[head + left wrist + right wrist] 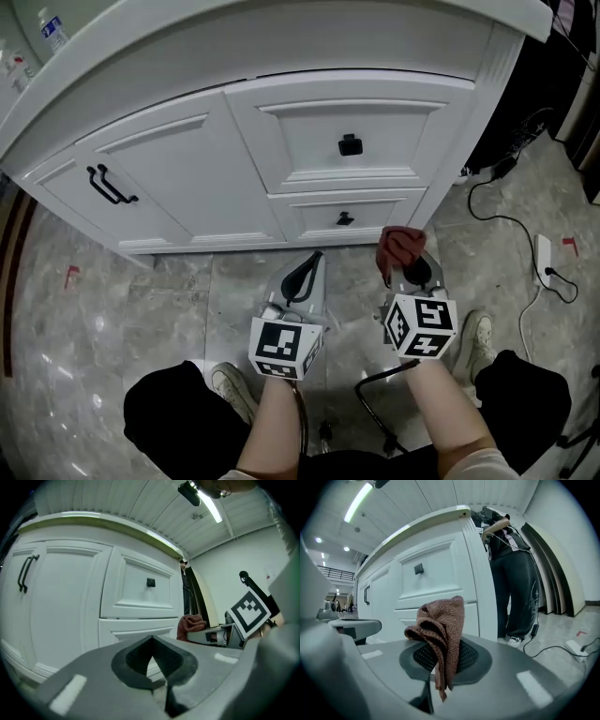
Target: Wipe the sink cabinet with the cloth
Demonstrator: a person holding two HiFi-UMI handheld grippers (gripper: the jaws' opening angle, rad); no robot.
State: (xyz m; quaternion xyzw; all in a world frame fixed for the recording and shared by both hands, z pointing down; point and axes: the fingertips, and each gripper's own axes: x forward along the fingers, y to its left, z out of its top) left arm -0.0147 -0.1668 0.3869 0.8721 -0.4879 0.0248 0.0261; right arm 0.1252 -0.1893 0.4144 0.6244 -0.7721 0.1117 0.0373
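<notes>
Your right gripper (442, 657) is clenched on the cloth (440, 625). The reddish-brown cloth is pinched between the two fingers (473, 660). A bunched fold rises above them and a short tail hangs below the grip. From the head view, the cloth (398, 246) sits at the far end of your right gripper (412, 270), low and close to the near right corner of the sink cabinet (169, 178). You cannot tell from any view whether the cloth touches the white front.

Your left gripper (152, 640) is closed on nothing. Its fingertips meet, and only a small diamond-shaped gap shows between the pads (136, 660). In the head view, your left gripper (305, 274) is held to the left of the right one, pointing at the base of the cabinet, below the lower drawer (345, 218).

The upper drawer (347, 141) carries a black knob (350, 144). The door (141, 187) to the left has a black handle (111, 186). A cable (511, 225) trails over the floor (94, 319) on the right. In the right gripper view, a person (515, 573) stands past the cabinet's far right end.
</notes>
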